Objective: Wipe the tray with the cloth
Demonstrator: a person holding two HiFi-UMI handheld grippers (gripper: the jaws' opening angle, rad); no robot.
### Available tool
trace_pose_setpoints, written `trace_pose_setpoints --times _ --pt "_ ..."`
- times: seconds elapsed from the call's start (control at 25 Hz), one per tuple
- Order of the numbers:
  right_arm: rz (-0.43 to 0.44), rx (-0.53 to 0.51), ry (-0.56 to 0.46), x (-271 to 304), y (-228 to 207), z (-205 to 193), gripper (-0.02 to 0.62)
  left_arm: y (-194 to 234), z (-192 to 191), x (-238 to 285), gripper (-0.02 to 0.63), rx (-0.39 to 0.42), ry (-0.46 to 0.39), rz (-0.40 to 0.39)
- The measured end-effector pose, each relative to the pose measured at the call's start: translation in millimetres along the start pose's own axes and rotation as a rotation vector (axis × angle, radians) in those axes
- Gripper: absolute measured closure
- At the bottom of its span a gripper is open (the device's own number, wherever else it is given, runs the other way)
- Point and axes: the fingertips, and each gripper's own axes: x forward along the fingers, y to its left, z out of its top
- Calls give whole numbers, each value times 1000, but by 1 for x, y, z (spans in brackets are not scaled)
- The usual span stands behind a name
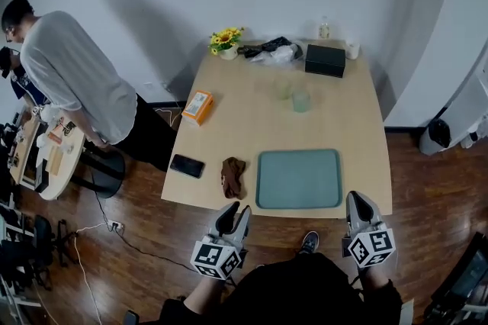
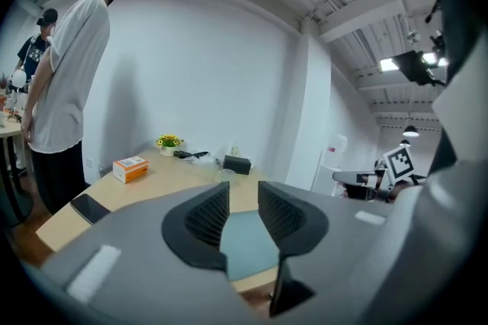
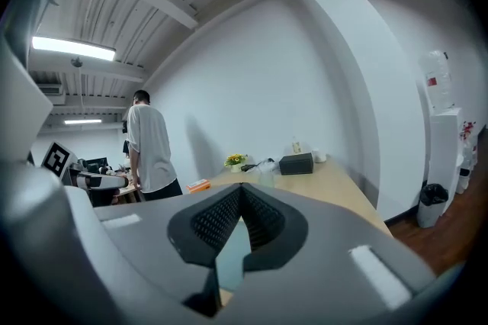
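Two empty tools are held near: the left tool barely parted, the right tool closed, with the cloth laid near-to-far just beyond the left one.

Light wooden desk. Near edge: green tray lying flat, crumpled brown cloth just left of it, black phone further left. Left edge: orange box. Middle: two clear cups. Far end: potted sunflowers, black box, small bottle.

The hand-held gripper, jaws pressed together and empty, points over the tray.
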Motion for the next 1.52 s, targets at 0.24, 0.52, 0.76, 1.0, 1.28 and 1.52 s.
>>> trace_pose_setpoints --times 0.24,0.52,0.76,1.0,1.28,1.52 --pt "72 10 45 31 -33 -1 595 -15 3 46 534 -10 28 36" --pt "13 3 111 58 -68 -21 595 16 -36 79 552 -40 160 149" --pt "-23 17 177 83 -74 -49 595 63 -66 111 483 -54 262 127" --pt "-87 -1 302 112 -95 -92 556 167 -129 130 254 -13 478 286" --pt "-134 -26 586 140 -125 -189 445 221 -176 138 250 -27 667 304" --pt "-175 -14 668 152 -136 -217 430 221 -192 147 250 -36 727 291"
